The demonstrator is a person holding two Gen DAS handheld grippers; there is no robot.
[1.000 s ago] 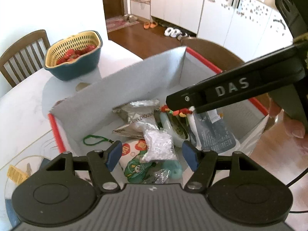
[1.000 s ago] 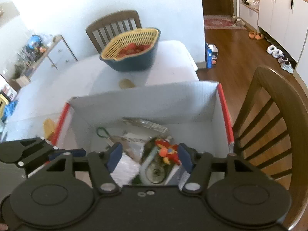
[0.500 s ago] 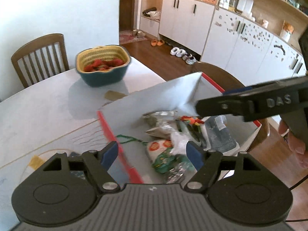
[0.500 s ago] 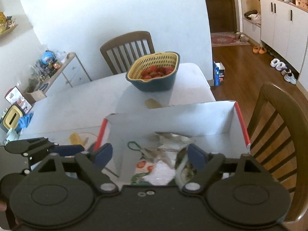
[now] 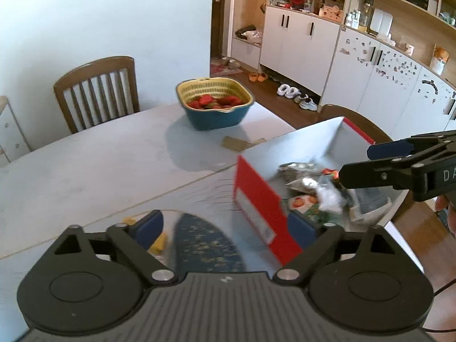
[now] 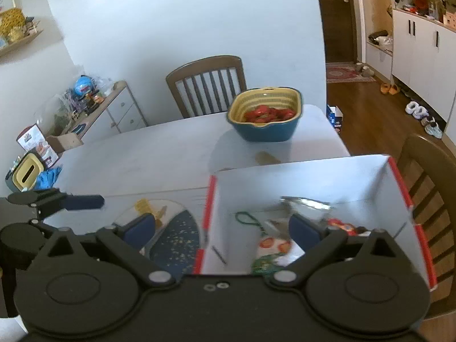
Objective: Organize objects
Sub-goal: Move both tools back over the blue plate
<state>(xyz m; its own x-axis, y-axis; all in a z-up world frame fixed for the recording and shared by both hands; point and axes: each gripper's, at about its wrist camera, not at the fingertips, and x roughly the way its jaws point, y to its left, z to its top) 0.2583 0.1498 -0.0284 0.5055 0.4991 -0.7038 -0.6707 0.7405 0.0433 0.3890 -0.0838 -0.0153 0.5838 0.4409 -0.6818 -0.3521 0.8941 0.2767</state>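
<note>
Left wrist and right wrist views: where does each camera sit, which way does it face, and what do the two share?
Left wrist view: sits on the left claw, looks down over the table at the red box; own fingers frame nothing, jaws opening; right claw enters at right.
Right wrist view: sits on the right claw, looks into the box; jaws opening, nothing between them; left claw enters at left.
Shared: box, strawberry basket, far chair.

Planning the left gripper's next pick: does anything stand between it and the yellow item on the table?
Nothing visible does. The yellow item lies just beyond the left gripper, whose empty jaws are opening; the box sits off to its right.
</note>
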